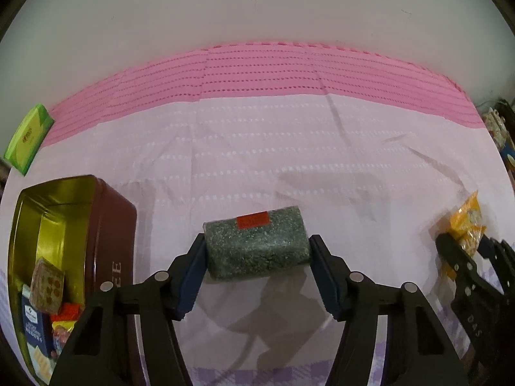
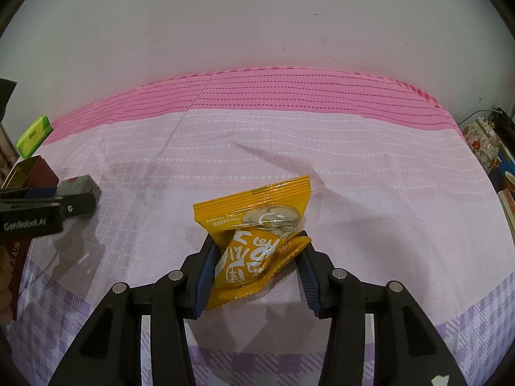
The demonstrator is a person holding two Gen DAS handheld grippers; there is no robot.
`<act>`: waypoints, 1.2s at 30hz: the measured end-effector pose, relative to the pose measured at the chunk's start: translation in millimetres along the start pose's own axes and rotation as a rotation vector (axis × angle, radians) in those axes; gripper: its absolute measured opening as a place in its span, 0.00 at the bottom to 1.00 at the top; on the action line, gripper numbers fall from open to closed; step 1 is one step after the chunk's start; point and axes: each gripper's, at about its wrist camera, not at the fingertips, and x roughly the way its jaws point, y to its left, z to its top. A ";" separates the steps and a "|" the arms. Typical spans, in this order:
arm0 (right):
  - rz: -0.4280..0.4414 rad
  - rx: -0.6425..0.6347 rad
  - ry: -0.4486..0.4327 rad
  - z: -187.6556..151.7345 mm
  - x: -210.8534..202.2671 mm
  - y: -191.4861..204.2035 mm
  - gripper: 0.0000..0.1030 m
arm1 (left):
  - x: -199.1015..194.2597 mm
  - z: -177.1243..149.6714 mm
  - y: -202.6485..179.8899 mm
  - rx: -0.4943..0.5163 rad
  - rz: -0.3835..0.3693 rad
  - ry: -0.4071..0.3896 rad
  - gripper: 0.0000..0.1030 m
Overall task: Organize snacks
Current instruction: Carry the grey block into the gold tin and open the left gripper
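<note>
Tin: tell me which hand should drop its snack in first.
Left, likely. The left gripper holds the grey-green block right beside the open tin; the right gripper, clamping the yellow packet, sits on the block's far side from it.

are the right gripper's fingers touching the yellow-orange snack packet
Touching. In the right wrist view both fingers press the sides of the yellow-orange snack packet, which is crumpled between them.

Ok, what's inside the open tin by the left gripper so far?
The tin holds a brown-printed square packet, a blue box and red and yellow wrappers. The left gripper's finger covers the near end.
</note>
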 end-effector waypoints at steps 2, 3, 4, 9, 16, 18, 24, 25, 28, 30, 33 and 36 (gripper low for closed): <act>-0.002 -0.001 0.000 -0.1 0.1 0.2 0.43 | -3.8 -5.5 -0.7 0.006 0.000 0.001 0.60; -0.002 -0.002 0.000 -0.1 0.0 0.0 0.43 | -5.0 -7.3 -0.9 0.007 0.001 0.003 0.60; -0.003 -0.003 0.000 -0.2 0.0 0.0 0.43 | -7.2 -10.9 -1.3 0.007 -0.001 0.004 0.60; -0.009 -0.008 0.002 0.1 -0.9 -0.3 0.43 | -20.3 -28.8 -5.7 0.030 -0.002 0.001 0.60; -0.013 -0.011 0.002 0.3 -1.0 0.3 0.43 | -47.2 -45.1 -7.3 0.041 -0.017 -0.042 0.60; -0.013 -0.012 0.002 0.2 -0.9 0.2 0.43 | -57.5 -49.7 -7.3 0.050 -0.012 -0.061 0.60; -0.013 -0.012 0.002 0.0 -0.9 0.6 0.43 | -80.2 -48.5 0.6 0.042 0.001 -0.102 0.60; -0.013 -0.012 0.002 0.0 -0.9 0.4 0.43 | -84.6 -47.0 3.9 0.031 0.003 -0.109 0.60; -0.013 -0.012 0.002 0.0 -0.9 0.4 0.43 | -94.1 -42.1 13.8 0.011 0.014 -0.127 0.60; -0.013 -0.013 0.002 0.1 -0.9 0.2 0.43 | -99.2 -39.6 20.1 -0.002 0.021 -0.133 0.60; -0.012 -0.013 0.002 0.0 -1.0 0.3 0.43 | -106.1 -38.3 35.0 -0.032 0.038 -0.142 0.60; -0.013 -0.013 0.002 0.2 -1.0 0.0 0.43 | -111.6 -37.7 51.6 -0.055 0.056 -0.149 0.60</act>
